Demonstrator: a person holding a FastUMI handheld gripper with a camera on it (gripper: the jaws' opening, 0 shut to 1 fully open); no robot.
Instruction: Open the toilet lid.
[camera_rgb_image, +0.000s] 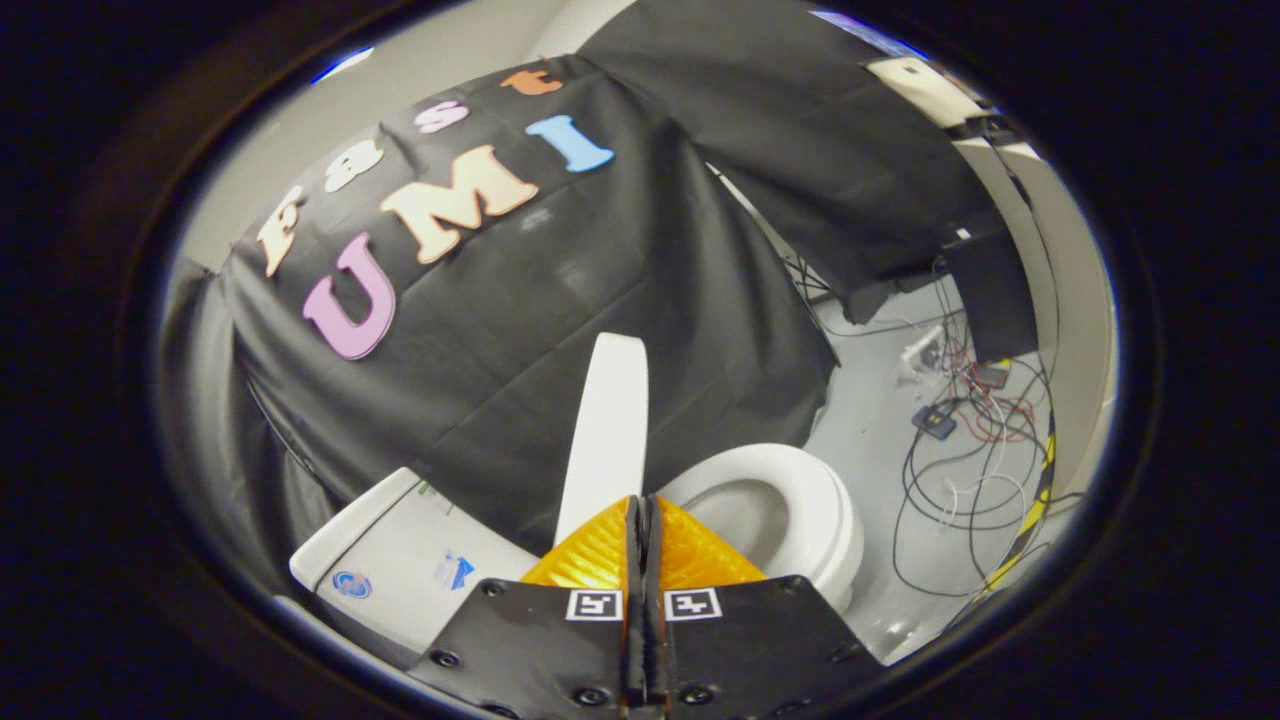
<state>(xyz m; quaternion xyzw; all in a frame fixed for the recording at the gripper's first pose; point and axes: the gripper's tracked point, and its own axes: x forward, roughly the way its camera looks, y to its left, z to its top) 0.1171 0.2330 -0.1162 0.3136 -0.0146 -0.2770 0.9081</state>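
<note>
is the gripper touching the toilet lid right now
Cannot tell. In the gripper view the gripper, fingers pressed together, overlaps the base of the raised toilet lid, so neither contact nor a gap shows plainly.

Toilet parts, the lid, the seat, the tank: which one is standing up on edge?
The lid, raised just beyond the shut gripper; the seat lies flat.

Raised toilet lid (605, 430), seat (820, 500) and cistern (400, 560): smooth, glossy white, plastic or ceramic by the look. Matt black cloth wall (560, 300), creased. Pale smooth floor (870, 420). Claw (643, 520) pressed together, fingers (590, 560) ribbed and shiny.
</note>
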